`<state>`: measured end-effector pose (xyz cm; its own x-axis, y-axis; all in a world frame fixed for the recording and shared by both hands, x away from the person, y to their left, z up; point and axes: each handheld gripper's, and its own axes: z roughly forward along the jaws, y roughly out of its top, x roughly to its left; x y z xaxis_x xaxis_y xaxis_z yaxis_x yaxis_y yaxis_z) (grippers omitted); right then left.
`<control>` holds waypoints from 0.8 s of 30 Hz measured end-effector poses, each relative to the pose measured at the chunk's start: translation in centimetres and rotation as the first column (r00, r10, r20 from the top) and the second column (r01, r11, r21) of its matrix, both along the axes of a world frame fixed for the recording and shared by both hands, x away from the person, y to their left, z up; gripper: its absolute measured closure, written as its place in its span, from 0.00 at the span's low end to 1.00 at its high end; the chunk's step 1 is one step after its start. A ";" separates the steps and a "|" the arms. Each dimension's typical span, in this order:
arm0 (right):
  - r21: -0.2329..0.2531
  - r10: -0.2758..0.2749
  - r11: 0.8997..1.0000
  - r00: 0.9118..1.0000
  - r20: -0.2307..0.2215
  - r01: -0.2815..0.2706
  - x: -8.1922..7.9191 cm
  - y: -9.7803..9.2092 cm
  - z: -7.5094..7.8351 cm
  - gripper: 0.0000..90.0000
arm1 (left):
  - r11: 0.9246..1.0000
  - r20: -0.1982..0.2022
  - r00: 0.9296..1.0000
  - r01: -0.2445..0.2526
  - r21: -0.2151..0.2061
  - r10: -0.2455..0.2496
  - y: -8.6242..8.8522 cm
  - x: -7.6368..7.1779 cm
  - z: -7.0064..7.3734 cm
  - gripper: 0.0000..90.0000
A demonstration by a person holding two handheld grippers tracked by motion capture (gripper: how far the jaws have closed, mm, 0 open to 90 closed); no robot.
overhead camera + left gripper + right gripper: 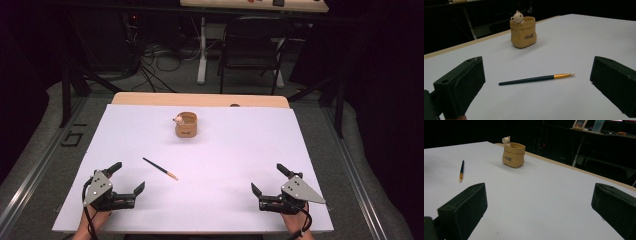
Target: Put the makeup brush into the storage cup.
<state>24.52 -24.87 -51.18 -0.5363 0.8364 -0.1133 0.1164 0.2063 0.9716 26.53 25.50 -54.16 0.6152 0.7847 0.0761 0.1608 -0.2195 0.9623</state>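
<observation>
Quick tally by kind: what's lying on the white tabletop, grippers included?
Brush: 1, dark handle, gold ferrule, lying flat
Tan holder with bear figure on its rim: 1, upright
Grippers: 2, left gripper and right gripper, both with jaws apart, holding nothing
Total: 4

Thin dark brush (160,168) (gold ferrule) lies flat, btwn pot (186,124) & left gripper (129,177).
</observation>
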 end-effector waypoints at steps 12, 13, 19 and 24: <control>-0.001 0.002 1.000 1.000 -0.002 -0.002 0.1 0.0 0.0 0.00 | 1.000 -0.002 1.000 0.013 0.000 -0.013 -0.2 0.9 0.1 0.00; -0.004 0.003 1.000 1.000 -0.005 -0.003 0.1 0.0 0.0 0.00 | 1.000 0.000 1.000 0.012 0.001 -0.012 -0.3 1.0 0.1 0.00; -0.003 0.005 1.000 1.000 -0.007 -0.005 0.1 0.0 -0.1 0.00 | 1.000 -0.006 1.000 0.019 0.004 -0.019 -0.4 1.6 0.1 0.00; -0.005 0.005 1.000 1.000 -0.008 -0.005 0.2 -0.1 -0.1 0.00 | 1.000 -0.008 1.000 0.020 0.003 -0.020 -0.4 2.0 0.2 0.00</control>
